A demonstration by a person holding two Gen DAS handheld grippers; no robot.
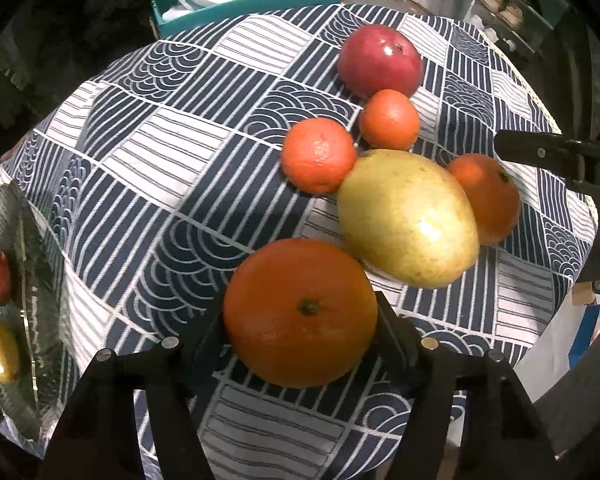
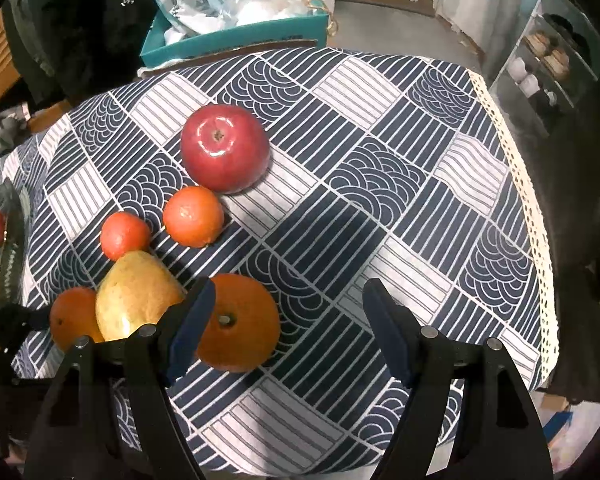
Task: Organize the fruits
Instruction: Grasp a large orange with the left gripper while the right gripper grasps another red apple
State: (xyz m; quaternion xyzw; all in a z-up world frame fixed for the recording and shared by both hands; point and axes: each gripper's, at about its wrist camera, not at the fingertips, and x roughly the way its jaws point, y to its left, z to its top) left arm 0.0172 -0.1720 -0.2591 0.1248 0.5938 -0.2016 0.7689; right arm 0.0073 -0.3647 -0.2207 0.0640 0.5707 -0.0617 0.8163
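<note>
1. Orange [image 1: 300, 312], glossy with a dark stem scar, is clamped by the left gripper [image 1: 300, 332] above the patterned tablecloth [image 1: 160, 152].
2. Five orange fruits, one mango [image 1: 408, 218] and one apple [image 1: 380, 60] are counted on the cloth; the right gripper [image 2: 288, 316] is held wide open, empty.

On the bench [image 2: 380, 128], the mango [image 1: 408, 220] sits central: apple [image 1: 380, 60] far behind, two tangerines [image 1: 318, 155] between (touching it, seemingly), one orange [image 1: 300, 312] before, another [image 1: 486, 198] right, plate [image 1: 28, 300] well left.
</note>
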